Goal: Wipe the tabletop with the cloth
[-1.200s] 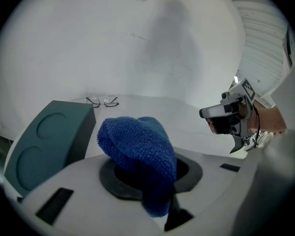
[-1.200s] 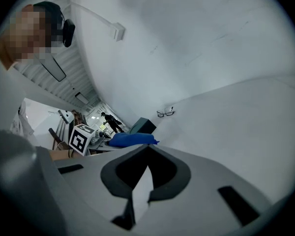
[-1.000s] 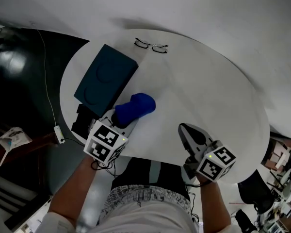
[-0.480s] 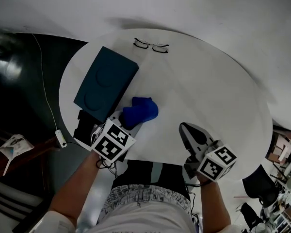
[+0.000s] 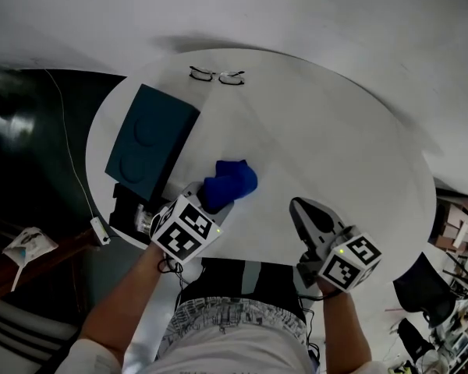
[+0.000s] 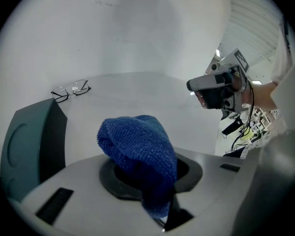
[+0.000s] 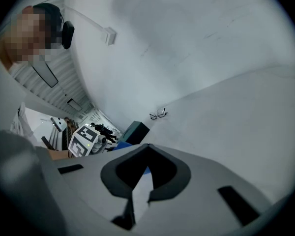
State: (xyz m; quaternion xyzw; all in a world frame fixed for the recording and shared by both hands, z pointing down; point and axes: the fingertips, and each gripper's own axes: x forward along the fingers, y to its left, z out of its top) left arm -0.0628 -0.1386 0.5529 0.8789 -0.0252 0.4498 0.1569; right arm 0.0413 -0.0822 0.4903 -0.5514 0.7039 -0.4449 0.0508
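Round white surface (image 5: 335, 146) across most of the head view, with a dark teal box (image 5: 148, 142) at its left edge as marker. Just right of the box's near end, left gripper (image 5: 208, 199) clenched on the blue cloth (image 5: 230, 181) — bunched terry, pinched at one fold, the rest bulging past the fingertips; touching the surface or just above it, hard to tell. Well right of the box, right gripper (image 5: 306, 215) closed on nothing, by the near rim. Beyond the box's far end, a pair of glasses (image 5: 216, 75). Soft, light, limp and grippy by the look of it — best held by a thick fold and pressed flat; liable to roll up if dragged by a corner.
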